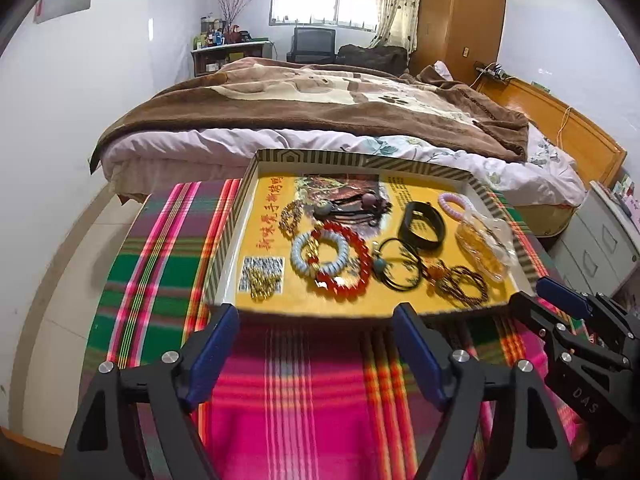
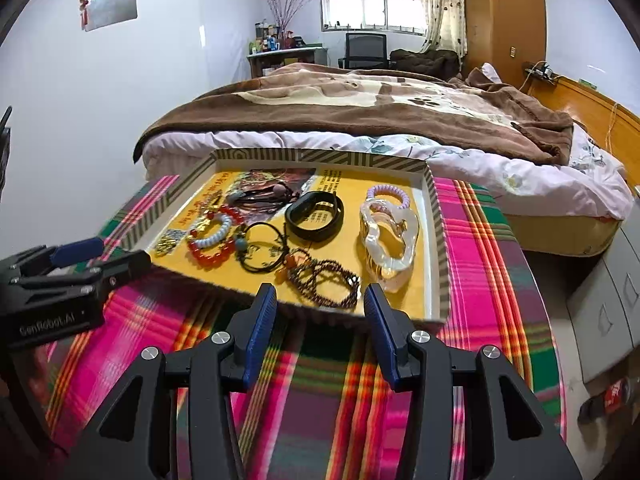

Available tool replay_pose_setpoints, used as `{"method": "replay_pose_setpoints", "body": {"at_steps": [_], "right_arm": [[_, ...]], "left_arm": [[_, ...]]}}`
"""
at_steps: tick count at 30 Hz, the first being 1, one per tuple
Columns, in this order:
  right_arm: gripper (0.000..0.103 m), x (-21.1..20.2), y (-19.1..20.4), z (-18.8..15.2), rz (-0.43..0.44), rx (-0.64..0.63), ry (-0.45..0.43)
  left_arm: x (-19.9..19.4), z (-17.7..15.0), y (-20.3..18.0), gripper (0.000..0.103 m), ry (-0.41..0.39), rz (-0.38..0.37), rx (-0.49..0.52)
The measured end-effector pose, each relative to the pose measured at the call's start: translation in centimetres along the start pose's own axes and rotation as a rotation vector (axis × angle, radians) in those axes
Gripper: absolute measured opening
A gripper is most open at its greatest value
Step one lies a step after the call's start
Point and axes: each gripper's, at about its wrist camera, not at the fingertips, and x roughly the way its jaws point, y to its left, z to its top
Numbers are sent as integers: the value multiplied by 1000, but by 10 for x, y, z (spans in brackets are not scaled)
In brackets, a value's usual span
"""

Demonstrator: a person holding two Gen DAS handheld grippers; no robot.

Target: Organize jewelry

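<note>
A shallow cardboard tray [image 1: 228, 240] [image 2: 436, 256] with a yellow printed bottom rests on a striped cloth. Inside lie a red bead bracelet [image 1: 360, 252] [image 2: 212, 258], a pale blue coil band [image 1: 298, 258], a black wristband [image 1: 422, 224] [image 2: 316, 212], black cord loops [image 1: 394, 268] [image 2: 264, 248], a dark beaded string [image 1: 464, 288] [image 2: 324, 280], a clear amber bangle [image 1: 484, 244] [image 2: 390, 236], a lilac coil band [image 1: 452, 202] [image 2: 388, 192] and a gold chain [image 1: 262, 282]. My left gripper [image 1: 316, 316] is open at the tray's near edge. My right gripper [image 2: 320, 300] is open over the near rim, with nothing between its fingers.
The bright plaid cloth [image 1: 300, 400] [image 2: 320, 400] covers the table. Behind the tray stands a bed [image 1: 320, 120] with a brown blanket. A grey drawer cabinet [image 2: 608, 312] sits to the right. The right gripper shows at the edge of the left wrist view [image 1: 560, 300].
</note>
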Motion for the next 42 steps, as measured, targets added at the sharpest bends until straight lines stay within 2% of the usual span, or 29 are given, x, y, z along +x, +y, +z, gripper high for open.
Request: {"method": "replay_pose_setpoints", "body": {"at_steps": [4,6,9,15,18,20,22,27,42], "right_arm": [[47,-16,3,-7,-14,14,-7],[47,-23,4,-12,-19,24,-7],[47,-33,4,-20,-31,45,-1],[47,-50,7,-35,-45,67,-1],[47,-58,10,-39,-59,69,1],[47,-63,11,-42,-61,73,-5],[47,-66,13,-46,-61,74,-2],[47,-70,17,-50,-59,66,-6],[47,-74,20,-52,-57,75,-8]], "left_arm": [[-19,-13,-2,80,-6,-4,-22],[-28,-21,-6,84,-6,6,-18],[-40,-32,-11,85,-15,19,-1],[-61,-53,-20,86,-35,66,10],[-69,-61,-24,86,-44,113,27],[-73,-65,-26,86,-55,114,29],[-76,-68,-27,86,-51,108,28],[-76,-73,-30,86,-22,159,38],[-80,-78,-32,86,-27,150,28]]}}
